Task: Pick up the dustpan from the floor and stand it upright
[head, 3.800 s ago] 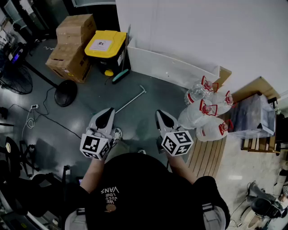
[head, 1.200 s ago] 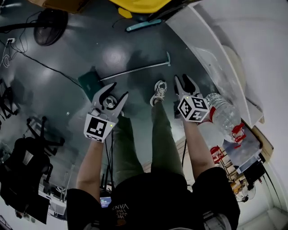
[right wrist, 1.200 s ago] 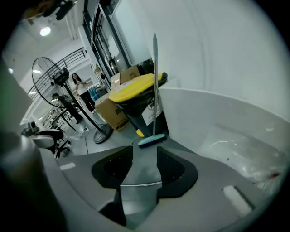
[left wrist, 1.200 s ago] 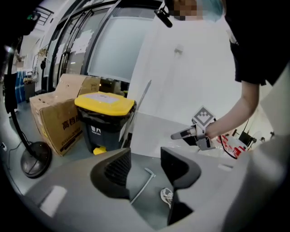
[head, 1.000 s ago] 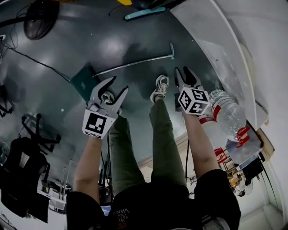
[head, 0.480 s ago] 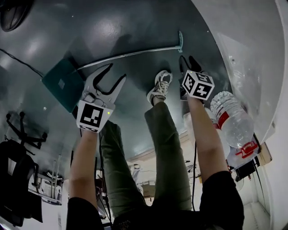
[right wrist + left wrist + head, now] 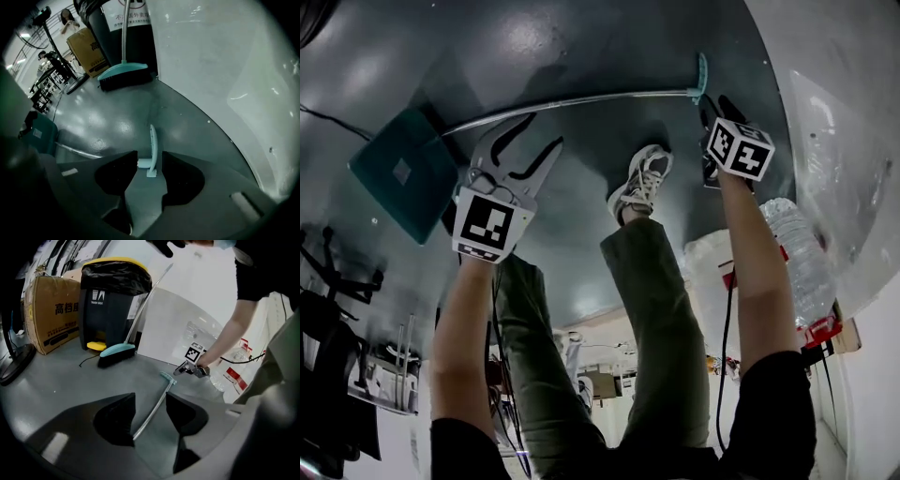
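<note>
head view: the dustpan (image 7: 401,173) lies flat on the floor (image 7: 581,37), pan at left, its long handle (image 7: 572,100) running right to a teal grip (image 7: 701,77). my left hand-held gripper (image 7: 542,133) hangs wide over the handle near the pan. my right hand-held gripper (image 7: 719,105) is at the grip, near my shoe (image 7: 642,183).

left gripper view: jaws wide apart, the handle showing between them, not pinched.

right gripper view: jaws partly open, the grip between the tips, no pad pressing it. a brush (image 7: 124,74) stands by the bin (image 7: 126,28) beyond.

Open floor (image 7: 581,47) around handle (image 7: 572,99); panel (image 7: 844,94) near
</note>
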Motion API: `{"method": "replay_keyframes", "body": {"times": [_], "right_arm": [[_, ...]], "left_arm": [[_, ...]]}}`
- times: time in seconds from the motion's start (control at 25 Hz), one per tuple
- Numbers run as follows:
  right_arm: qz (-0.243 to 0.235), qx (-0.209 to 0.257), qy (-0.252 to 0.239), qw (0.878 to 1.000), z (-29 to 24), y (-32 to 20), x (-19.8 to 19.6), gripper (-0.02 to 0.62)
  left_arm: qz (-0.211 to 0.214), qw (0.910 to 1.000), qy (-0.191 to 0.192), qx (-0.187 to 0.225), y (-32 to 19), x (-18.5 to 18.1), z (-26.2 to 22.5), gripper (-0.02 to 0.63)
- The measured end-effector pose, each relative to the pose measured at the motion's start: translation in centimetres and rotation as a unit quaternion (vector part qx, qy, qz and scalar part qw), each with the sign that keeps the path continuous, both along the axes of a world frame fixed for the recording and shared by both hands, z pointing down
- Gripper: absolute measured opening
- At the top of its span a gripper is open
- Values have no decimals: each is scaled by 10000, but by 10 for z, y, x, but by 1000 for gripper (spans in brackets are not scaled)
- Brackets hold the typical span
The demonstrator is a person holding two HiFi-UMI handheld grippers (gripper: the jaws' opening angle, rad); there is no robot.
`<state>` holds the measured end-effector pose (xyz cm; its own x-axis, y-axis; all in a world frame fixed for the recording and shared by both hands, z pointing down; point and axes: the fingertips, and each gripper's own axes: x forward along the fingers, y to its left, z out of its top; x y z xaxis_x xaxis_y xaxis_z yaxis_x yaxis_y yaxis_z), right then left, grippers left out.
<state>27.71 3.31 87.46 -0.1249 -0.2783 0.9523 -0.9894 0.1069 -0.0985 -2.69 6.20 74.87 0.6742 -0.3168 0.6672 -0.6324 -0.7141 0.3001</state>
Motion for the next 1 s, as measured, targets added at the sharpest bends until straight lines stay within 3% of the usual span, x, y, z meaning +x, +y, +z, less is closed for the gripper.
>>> {"method": "replay_keyframes", "body": {"times": [0.24, 0.52, 0.56, 0.64, 0.84, 1.0], "right_arm": [[-233, -127, 137, 9996, 43, -14, -5, 158], [-19, -216, 303, 9993, 71, -16, 4, 155], [-58, -231, 321, 9992, 72, -17, 5, 130], [-227, -255, 370, 9987, 73, -18, 2, 64], [-198, -232, 361, 9989, 59, -21, -2, 61], [-180, 71, 346, 9992, 24, -34, -5, 60]], "left_arm": [[64, 9999, -91, -8, -10, -1, 33, 222], [111, 9998, -89, -115, -5, 9, 51, 222], [120, 9998, -91, -133, -4, 9, 51, 222], [147, 9997, -101, -161, -3, 9, 53, 222], [107, 9997, -119, -188, -8, 7, 45, 222], [109, 9999, -97, -75, -16, 9, 22, 222]]}}
